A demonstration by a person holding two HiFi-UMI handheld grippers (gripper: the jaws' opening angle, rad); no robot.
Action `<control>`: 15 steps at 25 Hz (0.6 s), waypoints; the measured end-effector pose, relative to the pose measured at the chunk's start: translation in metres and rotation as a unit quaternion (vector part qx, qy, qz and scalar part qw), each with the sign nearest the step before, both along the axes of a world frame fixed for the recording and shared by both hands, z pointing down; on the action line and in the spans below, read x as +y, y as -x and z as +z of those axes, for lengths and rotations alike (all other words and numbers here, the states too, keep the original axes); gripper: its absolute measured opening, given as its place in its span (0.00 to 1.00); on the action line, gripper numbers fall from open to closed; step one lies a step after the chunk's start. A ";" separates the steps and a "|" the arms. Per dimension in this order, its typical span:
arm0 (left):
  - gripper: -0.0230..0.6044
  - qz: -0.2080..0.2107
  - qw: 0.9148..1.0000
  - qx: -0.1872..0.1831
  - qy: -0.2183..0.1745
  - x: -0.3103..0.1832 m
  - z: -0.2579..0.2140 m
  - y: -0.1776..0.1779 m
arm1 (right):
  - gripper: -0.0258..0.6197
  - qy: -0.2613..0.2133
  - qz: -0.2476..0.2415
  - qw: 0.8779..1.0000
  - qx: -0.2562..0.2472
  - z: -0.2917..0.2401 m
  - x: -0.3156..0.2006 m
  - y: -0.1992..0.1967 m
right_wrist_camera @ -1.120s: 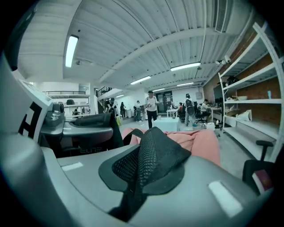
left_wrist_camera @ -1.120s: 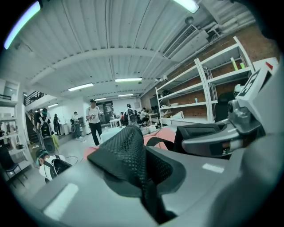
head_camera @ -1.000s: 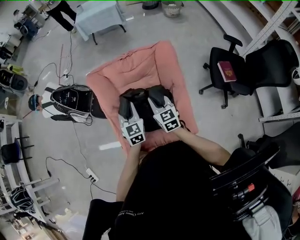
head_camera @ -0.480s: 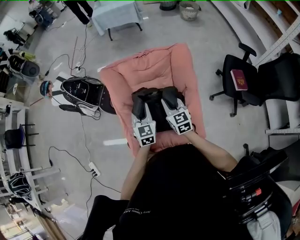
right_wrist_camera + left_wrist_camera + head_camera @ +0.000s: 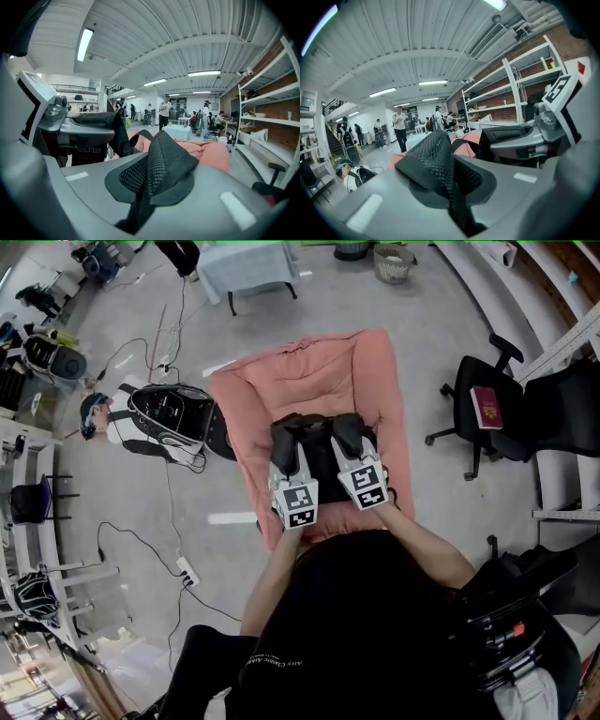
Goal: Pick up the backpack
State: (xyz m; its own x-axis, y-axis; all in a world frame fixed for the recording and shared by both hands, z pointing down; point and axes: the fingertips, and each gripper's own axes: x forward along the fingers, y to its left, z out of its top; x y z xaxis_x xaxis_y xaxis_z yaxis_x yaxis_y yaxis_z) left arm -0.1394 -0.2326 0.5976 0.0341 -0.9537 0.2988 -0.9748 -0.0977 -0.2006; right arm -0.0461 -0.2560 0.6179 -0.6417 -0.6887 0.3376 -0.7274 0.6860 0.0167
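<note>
Our left tongs [image 5: 452,192] are clamped shut on the left strap [image 5: 433,164], a padded black mesh band that bulges up out of the jaws; our right tongs [image 5: 140,201] are shut the same way on the right strap [image 5: 164,164]; both straps belong to the black backpack [image 5: 319,463], which sits just ahead of us over the pink cushion [image 5: 309,381] on the floor. We judge the straps soft and springy, rough enough not to slide between the jaws, and the bag itself limp, so it should sag and swing below the two holds; taking one strap in each hand looks right to us, since it spreads the load and keeps the bag level. How heavy it is we cannot say, for nothing shows how full it is; from above, our tongs and their marker cubes cover most of its body; neither gripper view shows anything below the straps, so we cannot tell whether it rests on the cushion or hangs clear.
</note>
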 end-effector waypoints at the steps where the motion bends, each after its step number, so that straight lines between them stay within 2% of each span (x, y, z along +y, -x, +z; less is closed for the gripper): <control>1: 0.06 -0.001 1.000 -0.005 0.004 0.000 0.002 0.002 | 0.10 -0.001 0.001 1.000 0.006 0.001 -0.001 0.000; 6: 0.06 0.000 1.000 -0.017 0.011 0.000 0.003 0.010 | 0.11 -0.003 -0.002 1.000 0.004 0.000 -0.001 0.002; 8: 0.06 0.008 1.000 -0.017 0.007 -0.002 0.000 0.012 | 0.11 0.007 -0.002 1.000 -0.016 -0.002 -0.004 0.006; 11: 0.06 0.017 1.000 0.000 -0.002 -0.003 -0.004 0.008 | 0.11 0.033 -0.009 0.997 -0.064 -0.008 -0.007 0.013; 15: 0.06 0.057 0.998 0.028 -0.018 -0.010 -0.020 -0.006 | 0.10 0.028 -0.013 0.998 -0.054 -0.014 -0.011 0.016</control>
State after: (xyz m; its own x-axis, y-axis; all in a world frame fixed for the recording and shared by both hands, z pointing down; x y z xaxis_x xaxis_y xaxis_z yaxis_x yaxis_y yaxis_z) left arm -0.1331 -0.2427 0.5771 0.1579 -0.9529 0.2588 -0.9678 -0.2014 -0.1510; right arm -0.0624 -0.2673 0.6040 -0.6937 -0.6536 0.3026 -0.7050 0.7023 -0.0991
